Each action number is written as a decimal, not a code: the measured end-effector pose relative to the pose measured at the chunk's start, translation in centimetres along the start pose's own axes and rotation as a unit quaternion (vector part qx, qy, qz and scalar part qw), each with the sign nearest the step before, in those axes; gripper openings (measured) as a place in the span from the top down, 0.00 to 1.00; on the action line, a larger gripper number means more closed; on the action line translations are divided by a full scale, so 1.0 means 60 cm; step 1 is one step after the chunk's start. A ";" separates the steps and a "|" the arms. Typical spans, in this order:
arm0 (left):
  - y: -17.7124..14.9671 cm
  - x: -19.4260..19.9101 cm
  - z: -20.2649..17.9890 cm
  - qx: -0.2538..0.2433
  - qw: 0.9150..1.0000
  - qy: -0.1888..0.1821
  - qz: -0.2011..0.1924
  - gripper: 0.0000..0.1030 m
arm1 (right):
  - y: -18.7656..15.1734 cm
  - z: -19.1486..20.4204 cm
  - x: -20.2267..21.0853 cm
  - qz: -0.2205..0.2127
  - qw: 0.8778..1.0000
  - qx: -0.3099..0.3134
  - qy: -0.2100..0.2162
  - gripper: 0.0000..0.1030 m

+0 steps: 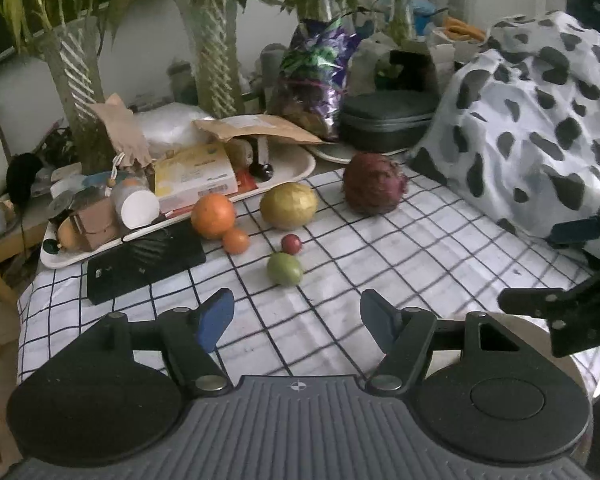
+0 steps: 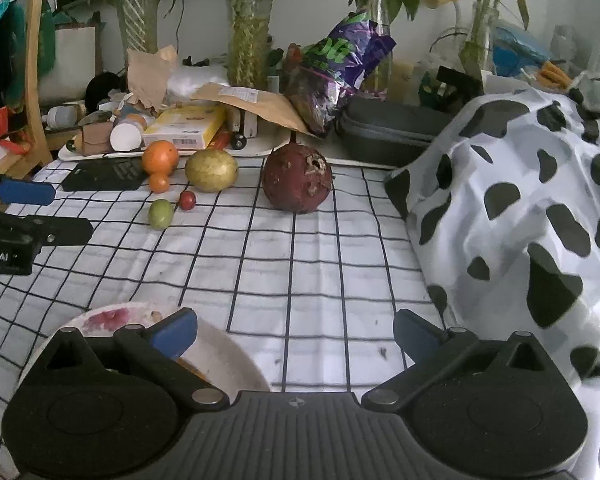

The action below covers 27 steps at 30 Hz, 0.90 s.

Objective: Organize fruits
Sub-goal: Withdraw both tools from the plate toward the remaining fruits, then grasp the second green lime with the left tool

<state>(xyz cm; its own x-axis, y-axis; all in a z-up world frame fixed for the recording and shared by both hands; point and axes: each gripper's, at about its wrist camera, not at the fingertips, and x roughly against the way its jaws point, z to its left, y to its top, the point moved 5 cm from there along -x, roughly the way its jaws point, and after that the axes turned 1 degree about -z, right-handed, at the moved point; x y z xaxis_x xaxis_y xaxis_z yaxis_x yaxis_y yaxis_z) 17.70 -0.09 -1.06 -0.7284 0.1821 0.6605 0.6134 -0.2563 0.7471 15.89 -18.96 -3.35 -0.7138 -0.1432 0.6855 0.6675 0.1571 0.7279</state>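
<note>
On the checked bench (image 2: 300, 264), a dark red pomegranate (image 2: 297, 179) is seen farthest right, well ahead of the right claw (image 2: 296, 334), whose fingers are spread apart and empty. Left of it lie a yellow fruit (image 1: 289, 205), a large orange (image 1: 213, 215), a small orange (image 1: 236, 241), a green fruit (image 1: 285, 269) and a tiny red fruit (image 1: 291, 243). The green fruit lies nearest the left claw (image 1: 297, 316), also spread and empty.

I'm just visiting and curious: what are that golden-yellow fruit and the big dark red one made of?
The golden-yellow fruit looks artificial, perhaps painted foam or paper: faceted surface with a metallic sheen. The big dark red fruit looks matte and rough, with pale pits where the skin is chipped; real dried fruit or a worn model, I can't tell which.
</note>
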 end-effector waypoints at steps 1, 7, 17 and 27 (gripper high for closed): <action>0.003 -0.006 0.004 0.002 1.000 0.001 0.002 0.34 | 0.003 0.000 -0.004 0.000 1.000 0.003 -0.001 0.00; 0.013 -0.039 0.022 0.007 1.000 -0.018 0.014 0.34 | 0.023 -0.004 -0.030 0.001 1.000 0.011 -0.005 0.00; 0.022 -0.116 0.041 0.016 0.997 -0.052 0.048 0.34 | 0.061 -0.004 -0.072 0.002 1.000 0.025 -0.006 0.00; 0.026 -0.167 0.056 0.031 0.995 -0.073 0.062 0.39 | 0.082 -0.001 -0.103 0.004 0.999 0.043 -0.006 0.00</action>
<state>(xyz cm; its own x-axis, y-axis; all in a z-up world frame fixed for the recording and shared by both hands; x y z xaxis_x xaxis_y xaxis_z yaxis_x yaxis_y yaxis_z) 26.99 0.89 -6.23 -0.5963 0.2898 0.7486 0.7171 -0.2267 0.6590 23.59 -17.33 -3.97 -0.7113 -0.1298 0.6908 0.6530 0.2417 0.7178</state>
